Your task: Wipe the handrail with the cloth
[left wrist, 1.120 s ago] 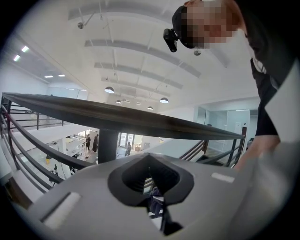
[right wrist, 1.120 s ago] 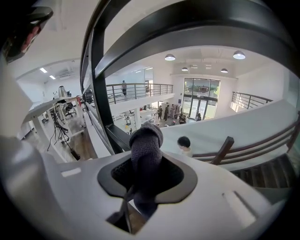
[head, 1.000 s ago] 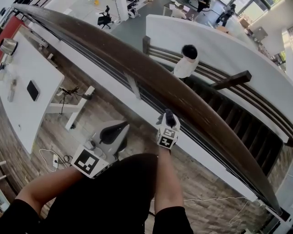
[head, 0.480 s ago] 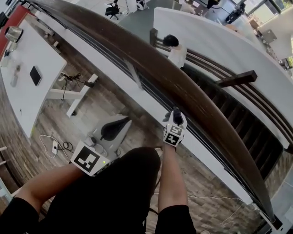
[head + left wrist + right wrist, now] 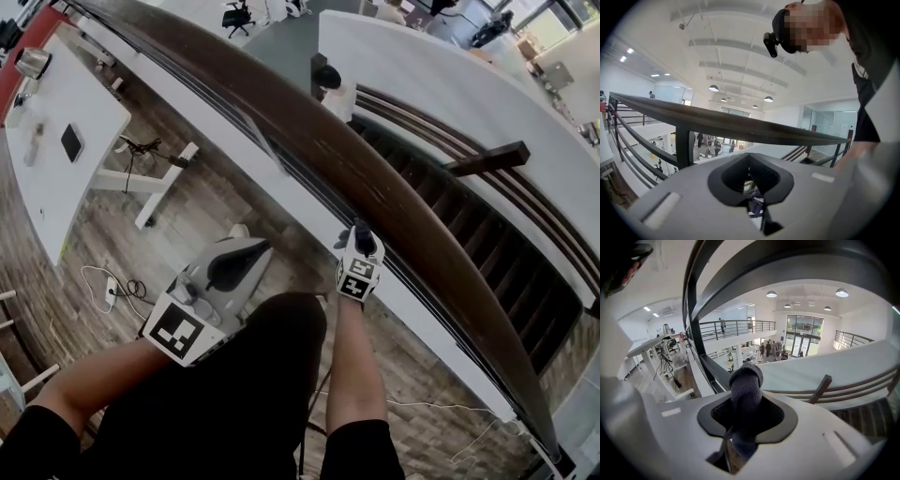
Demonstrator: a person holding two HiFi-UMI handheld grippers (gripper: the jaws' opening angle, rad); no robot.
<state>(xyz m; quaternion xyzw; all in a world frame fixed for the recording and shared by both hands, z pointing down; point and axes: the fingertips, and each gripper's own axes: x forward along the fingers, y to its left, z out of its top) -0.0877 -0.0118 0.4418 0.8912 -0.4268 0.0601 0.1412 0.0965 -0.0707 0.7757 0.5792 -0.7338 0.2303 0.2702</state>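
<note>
The dark brown handrail (image 5: 375, 178) curves from the top left down to the bottom right of the head view. My right gripper (image 5: 361, 236) is shut on a dark grey cloth (image 5: 746, 397), whose rolled end sticks out past the jaws. The cloth sits close against the near side of the rail; contact is hard to tell. In the right gripper view the handrail (image 5: 764, 268) arches just overhead. My left gripper (image 5: 244, 255) hangs lower left, apart from the rail, shut with nothing in it. The handrail (image 5: 717, 123) crosses the left gripper view above the left gripper (image 5: 749, 158).
Dark lower bars (image 5: 309, 183) run under the rail. Beyond it a staircase (image 5: 487, 234) descends, with a person (image 5: 336, 94) on it. A white table (image 5: 56, 178) with small items stands at left, and cables (image 5: 108, 291) lie on the wooden floor.
My right gripper and the cloth have slid a little to the right along the rail. The left gripper has followed. The person on the stairs has moved up the picture.
</note>
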